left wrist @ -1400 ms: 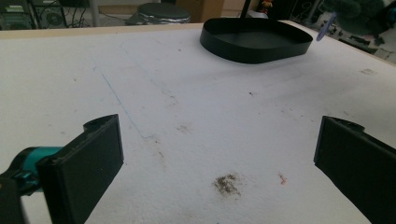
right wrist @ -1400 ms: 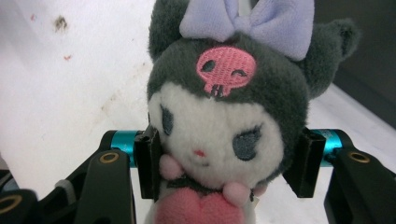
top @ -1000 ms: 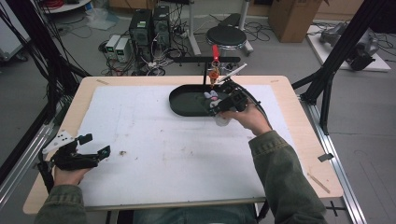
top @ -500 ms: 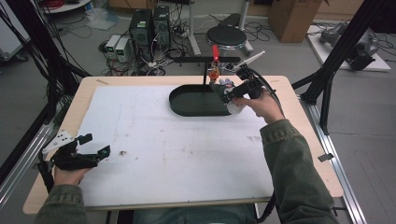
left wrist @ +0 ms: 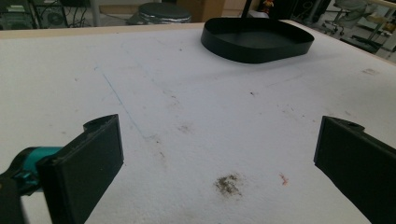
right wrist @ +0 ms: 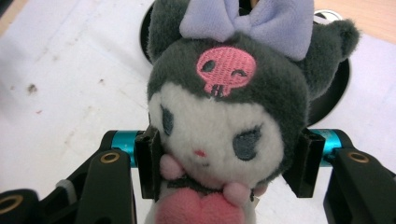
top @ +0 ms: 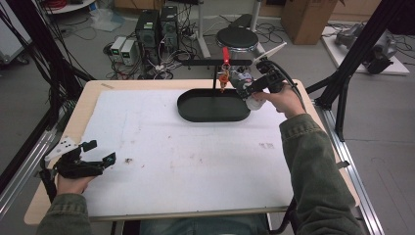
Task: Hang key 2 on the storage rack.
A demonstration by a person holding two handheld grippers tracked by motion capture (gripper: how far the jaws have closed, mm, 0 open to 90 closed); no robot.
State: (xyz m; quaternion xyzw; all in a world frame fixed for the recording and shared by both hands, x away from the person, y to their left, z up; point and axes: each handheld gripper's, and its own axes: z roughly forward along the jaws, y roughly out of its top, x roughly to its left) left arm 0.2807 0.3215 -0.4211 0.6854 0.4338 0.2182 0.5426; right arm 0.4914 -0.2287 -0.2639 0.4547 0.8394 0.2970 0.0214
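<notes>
Two tongs: your right tongs grip the plush toy w/ stand hook just beside; left tongs open, far off.

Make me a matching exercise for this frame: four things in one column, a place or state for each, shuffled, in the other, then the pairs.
Things:
1. plush toy
2. tray
3. left gripper
4. stool

Places or states:
A. open, low at the table's near left corner
B. on the floor beyond the table
C. clamped in the right gripper
D. black, oval, on the table's far side

Pairs: 1-C, 2-D, 3-A, 4-B
</notes>
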